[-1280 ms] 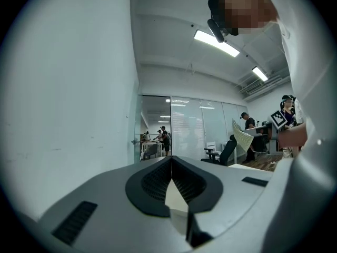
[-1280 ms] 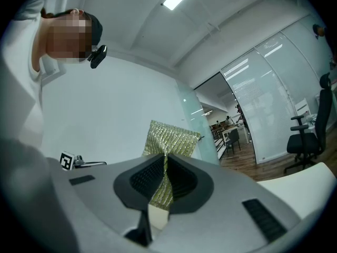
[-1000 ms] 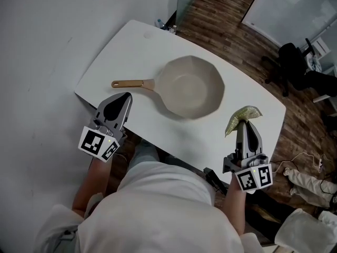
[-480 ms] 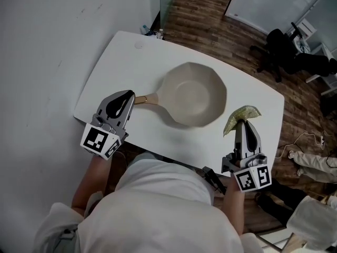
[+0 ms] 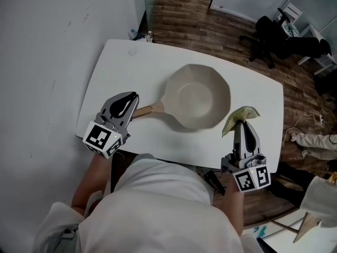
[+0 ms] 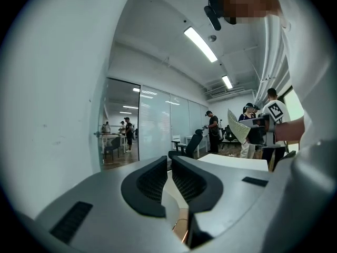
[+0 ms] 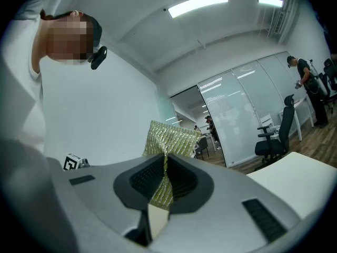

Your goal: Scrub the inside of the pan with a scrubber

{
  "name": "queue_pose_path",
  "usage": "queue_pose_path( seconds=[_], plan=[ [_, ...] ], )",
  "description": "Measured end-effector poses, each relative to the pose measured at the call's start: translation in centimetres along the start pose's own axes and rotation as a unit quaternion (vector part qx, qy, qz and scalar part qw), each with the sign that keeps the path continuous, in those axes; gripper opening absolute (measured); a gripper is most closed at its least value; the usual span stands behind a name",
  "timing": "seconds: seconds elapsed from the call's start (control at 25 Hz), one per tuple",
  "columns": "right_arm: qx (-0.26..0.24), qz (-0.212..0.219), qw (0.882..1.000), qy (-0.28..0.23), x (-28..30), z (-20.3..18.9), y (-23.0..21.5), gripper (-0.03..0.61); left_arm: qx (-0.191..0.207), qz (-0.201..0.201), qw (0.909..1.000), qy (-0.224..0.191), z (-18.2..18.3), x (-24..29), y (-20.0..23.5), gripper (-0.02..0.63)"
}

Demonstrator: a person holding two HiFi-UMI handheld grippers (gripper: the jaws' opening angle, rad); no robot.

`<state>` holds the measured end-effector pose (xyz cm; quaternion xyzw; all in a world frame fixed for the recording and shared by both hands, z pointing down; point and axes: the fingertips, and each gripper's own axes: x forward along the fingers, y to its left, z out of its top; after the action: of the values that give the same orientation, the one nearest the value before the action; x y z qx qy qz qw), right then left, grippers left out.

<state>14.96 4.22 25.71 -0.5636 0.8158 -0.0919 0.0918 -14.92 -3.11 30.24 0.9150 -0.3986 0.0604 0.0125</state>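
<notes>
A cream pan [image 5: 200, 96] with a wooden handle [image 5: 149, 109] lies on the white table [image 5: 126, 62]. My left gripper [image 5: 131, 98] hovers over the free end of the handle and hides it. Its jaws are shut with nothing between them. In the left gripper view the jaws [image 6: 169, 162] meet, and a bit of the handle [image 6: 181, 231] shows below them. My right gripper [image 5: 239, 124] is by the pan's right rim, shut on a yellow-green mesh scrubber [image 5: 240, 115]. The scrubber [image 7: 171, 138] sticks up from between the pads in the right gripper view.
A white wall runs along the table's left side. Wood floor lies beyond the table, with a black office chair [image 5: 274, 38] at the far right. Cables and cloth [image 5: 310, 138] lie on the floor to the right. The person's body is against the table's near edge.
My left gripper has moved right along the table's near side and now covers the handle's end. The right gripper with the scrubber has come closer to the pan's rim.
</notes>
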Motion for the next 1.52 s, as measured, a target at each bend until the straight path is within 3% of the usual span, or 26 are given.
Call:
queue_pose_path(
  seconds=[0.24,0.64,1.08,1.28,1.52],
  plan=[
    [0.0,-0.025,1.0,-0.001,0.6,-1.5,1.8,0.034,-0.009,-0.037,0.9992,0.011,-2.0,0.7,1.7,0.015],
    [0.002,-0.041,0.999,0.01,0.8,-2.1,2.8,0.034,-0.002,-0.092,0.9948,0.044,-3.7,2.4,0.6,0.015],
    [0.007,-0.025,0.999,0.035,2.8,-3.2,1.2,0.034,-0.014,-0.11,0.9911,0.074,-5.3,5.6,0.2,0.018],
    [0.01,-0.015,0.999,0.039,4.2,-2.6,-0.7,0.034,-0.025,-0.125,0.985,0.117,-6.7,7.3,-0.8,0.12],
    [0.021,0.0,0.999,0.039,6.1,-2.6,-2.6,0.034,-0.046,-0.124,0.9795,0.151,-8.4,8.4,-1.3,0.142]
  ],
)
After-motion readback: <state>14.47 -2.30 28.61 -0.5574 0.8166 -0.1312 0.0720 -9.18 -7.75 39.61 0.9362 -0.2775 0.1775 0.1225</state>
